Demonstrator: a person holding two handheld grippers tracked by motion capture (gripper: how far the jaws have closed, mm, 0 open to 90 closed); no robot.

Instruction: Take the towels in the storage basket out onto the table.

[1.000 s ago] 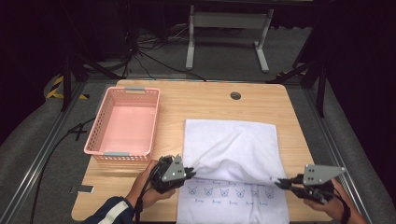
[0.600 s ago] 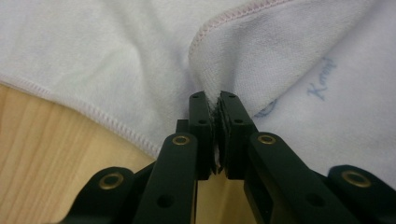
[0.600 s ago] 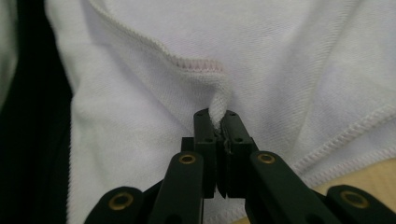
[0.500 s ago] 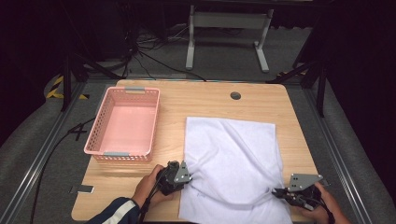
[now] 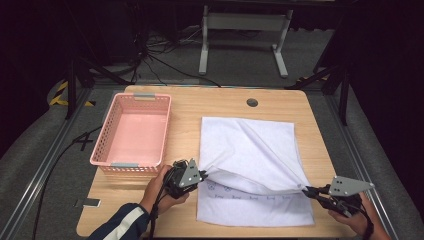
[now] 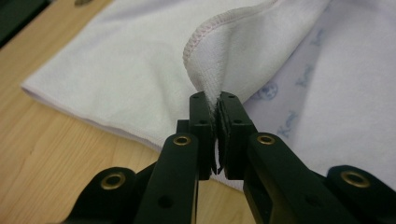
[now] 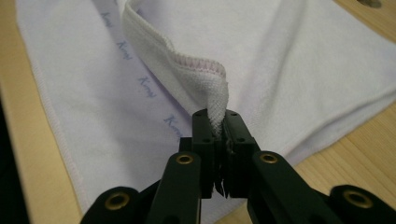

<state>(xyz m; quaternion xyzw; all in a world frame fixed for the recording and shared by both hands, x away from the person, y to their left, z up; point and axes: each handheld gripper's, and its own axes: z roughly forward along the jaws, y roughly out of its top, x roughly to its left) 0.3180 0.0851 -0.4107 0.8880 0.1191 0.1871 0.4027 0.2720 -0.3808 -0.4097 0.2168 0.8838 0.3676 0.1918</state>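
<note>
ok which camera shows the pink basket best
The high view: the whole basket sits at the table's left side, beside the towel. Both gripper views look along their jaws at pinched towel hem, not toward the basket.

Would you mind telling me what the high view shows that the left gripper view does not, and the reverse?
Only the high view takes in the pink basket, the round hole in the table, the right tool and both of the person's hands. Only the left gripper view lets you read the pink stitching on the hem and see the left tool pinching a cloth corner between closed jaws. Both show the white cloth with its blue print, lying on the wooden table.
</note>
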